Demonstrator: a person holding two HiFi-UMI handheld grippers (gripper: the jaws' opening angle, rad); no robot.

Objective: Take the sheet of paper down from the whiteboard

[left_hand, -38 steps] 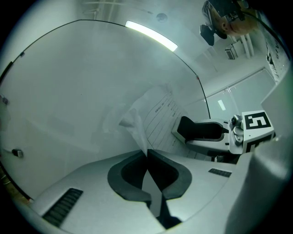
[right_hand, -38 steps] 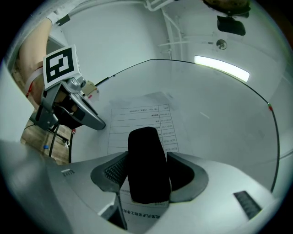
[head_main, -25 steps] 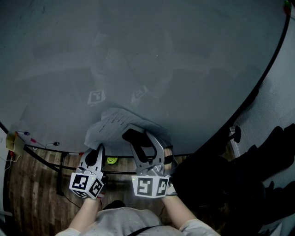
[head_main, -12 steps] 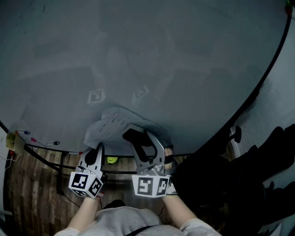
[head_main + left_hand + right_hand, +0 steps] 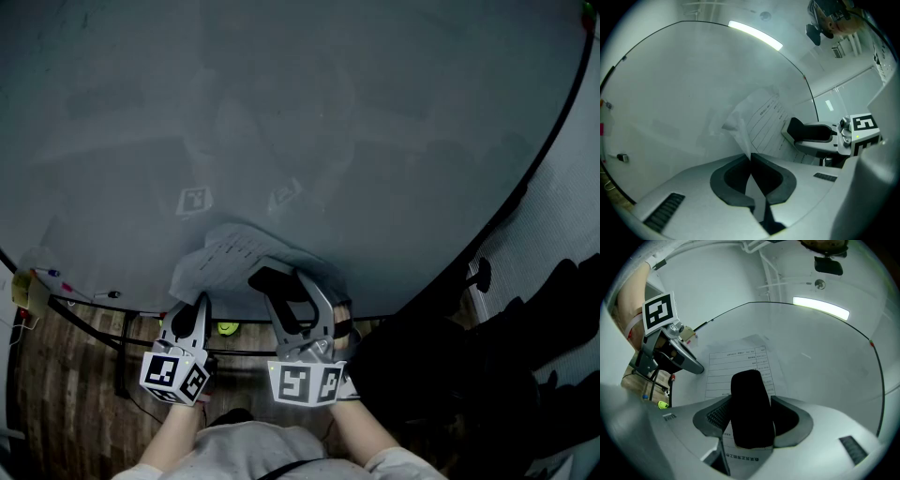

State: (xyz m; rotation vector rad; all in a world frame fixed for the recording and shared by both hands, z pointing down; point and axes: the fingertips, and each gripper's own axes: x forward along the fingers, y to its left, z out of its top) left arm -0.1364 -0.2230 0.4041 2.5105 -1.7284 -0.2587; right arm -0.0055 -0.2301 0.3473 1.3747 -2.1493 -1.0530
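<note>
While the left claw [image 5: 751, 157] grips it, sheet [image 5: 764, 117] runs lengthwise toward whiteboard [image 5: 670, 93].

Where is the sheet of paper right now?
Head view, low centre: the sheet of paper is before the whiteboard, gripped by the left gripper and right gripper.

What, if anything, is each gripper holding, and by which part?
Left gripper: the sheet of paper, pinched at its crumpled edge. Right gripper: a black oblong block, clamped by its long sides.

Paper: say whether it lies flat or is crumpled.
Partly crumpled: the paper bunches where the shut left gripper pinches its edge; the rest looks flat on the whiteboard.
</note>
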